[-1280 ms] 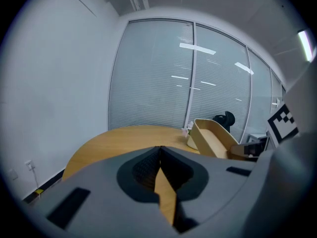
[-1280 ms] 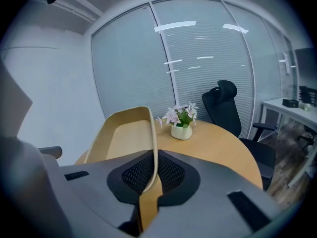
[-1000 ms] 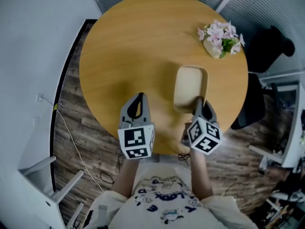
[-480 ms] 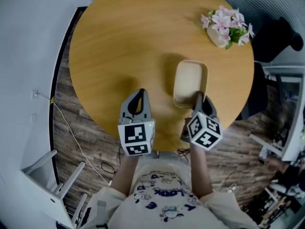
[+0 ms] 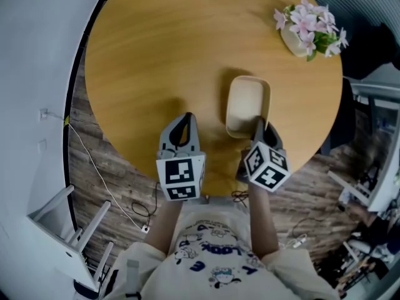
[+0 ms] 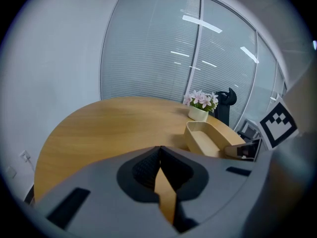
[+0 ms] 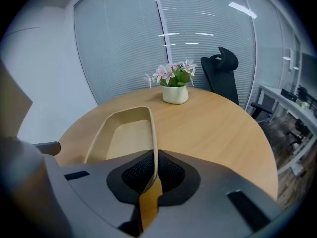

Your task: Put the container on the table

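A beige oblong container [image 5: 246, 106] hangs over the round wooden table [image 5: 187, 49], near its front right edge. My right gripper [image 5: 258, 129] is shut on the container's near rim; in the right gripper view the thin rim [image 7: 154, 148] runs between the black pads of the right gripper [image 7: 152, 174]. The container [image 6: 207, 137] shows empty in the left gripper view. My left gripper [image 5: 182, 129] hovers over the table's front edge, left of the container, shut with nothing in it. Its pads meet at the tips of the left gripper [image 6: 160, 157].
A white pot of pink flowers [image 5: 309, 29] stands at the table's far right. A black office chair [image 7: 223, 72] sits beyond the table. A white chair [image 5: 69, 230] and a cable [image 5: 103, 186] are on the wood floor at the left.
The head view has shifted, so the table sits a little farther forward in it. The right gripper still holds the container by its near rim. Both grippers stay in much the same place.
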`<control>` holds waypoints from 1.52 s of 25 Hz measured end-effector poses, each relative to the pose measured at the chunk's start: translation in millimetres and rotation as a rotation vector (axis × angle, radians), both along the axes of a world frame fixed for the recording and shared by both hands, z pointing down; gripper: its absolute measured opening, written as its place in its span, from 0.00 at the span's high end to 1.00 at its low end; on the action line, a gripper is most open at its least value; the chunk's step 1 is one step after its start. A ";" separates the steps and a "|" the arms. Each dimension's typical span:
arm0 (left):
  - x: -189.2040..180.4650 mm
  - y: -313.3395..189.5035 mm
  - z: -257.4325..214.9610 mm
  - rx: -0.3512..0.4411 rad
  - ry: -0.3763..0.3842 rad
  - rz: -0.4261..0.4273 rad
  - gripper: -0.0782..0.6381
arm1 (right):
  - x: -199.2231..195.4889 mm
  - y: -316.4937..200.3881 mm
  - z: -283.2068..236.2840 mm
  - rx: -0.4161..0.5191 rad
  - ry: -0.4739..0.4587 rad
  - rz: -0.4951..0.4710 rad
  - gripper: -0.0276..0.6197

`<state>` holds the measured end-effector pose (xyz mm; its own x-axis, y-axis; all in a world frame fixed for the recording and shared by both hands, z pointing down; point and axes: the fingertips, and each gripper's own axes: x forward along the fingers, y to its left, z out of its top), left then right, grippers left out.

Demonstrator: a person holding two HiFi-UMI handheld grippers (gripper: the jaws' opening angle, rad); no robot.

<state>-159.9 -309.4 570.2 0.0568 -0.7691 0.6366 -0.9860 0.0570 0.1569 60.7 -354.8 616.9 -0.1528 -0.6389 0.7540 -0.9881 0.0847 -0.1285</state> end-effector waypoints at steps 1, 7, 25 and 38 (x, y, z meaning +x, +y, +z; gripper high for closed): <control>0.8 0.0 2.8 -0.007 0.001 0.001 0.89 | 0.6 0.7 3.3 -0.010 0.004 0.001 0.93; 4.8 3.1 17.2 -0.038 0.007 0.005 0.89 | 3.1 3.6 17.9 -0.044 0.010 0.009 0.93; 2.8 15.5 12.1 -0.028 -0.003 -0.012 0.89 | 4.5 10.4 16.6 -0.044 0.002 0.006 0.81; 0.4 1.9 -75.2 0.174 -0.047 -0.032 0.89 | -18.1 -8.1 -99.7 0.286 -0.032 -0.096 0.83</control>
<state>-159.6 -307.5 494.9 0.0040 -0.8686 0.4955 -0.9905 0.0647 0.1213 42.6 -362.9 517.3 -0.2436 -0.8063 0.5391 -0.9697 0.2146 -0.1172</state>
